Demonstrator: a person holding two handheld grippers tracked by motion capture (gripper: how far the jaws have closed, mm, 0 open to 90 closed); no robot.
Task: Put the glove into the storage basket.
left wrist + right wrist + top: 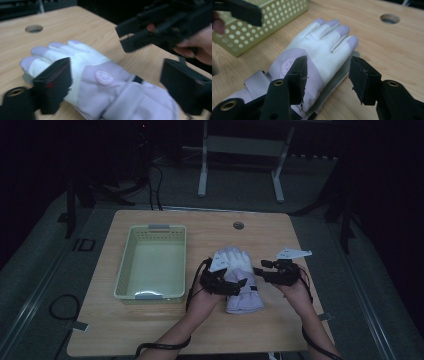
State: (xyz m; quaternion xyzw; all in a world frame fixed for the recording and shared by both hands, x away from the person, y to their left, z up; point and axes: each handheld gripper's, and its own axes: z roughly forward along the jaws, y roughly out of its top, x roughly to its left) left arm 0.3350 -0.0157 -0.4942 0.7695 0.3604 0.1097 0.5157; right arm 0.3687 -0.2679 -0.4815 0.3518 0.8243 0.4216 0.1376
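Observation:
A white and pale lilac padded glove (231,257) lies flat on the wooden table (150,330), fingers pointing away from me. My left gripper (242,284) reaches across its wrist part from the left. In the left gripper view the jaws stand wide apart, the left gripper (117,85) open above the glove (105,75) with no pad touching it. My right gripper (260,268) comes in from the right. In its own view the right gripper (328,75) is open, straddling the near side edge of the glove (322,42). The two grippers face each other closely.
A pale green perforated basket (125,265), with nothing in it, stands left of the glove, close to my left hand (200,302). A round cable hole (238,225) sits in the table near its far edge. Bare wood lies to the right and front of the glove.

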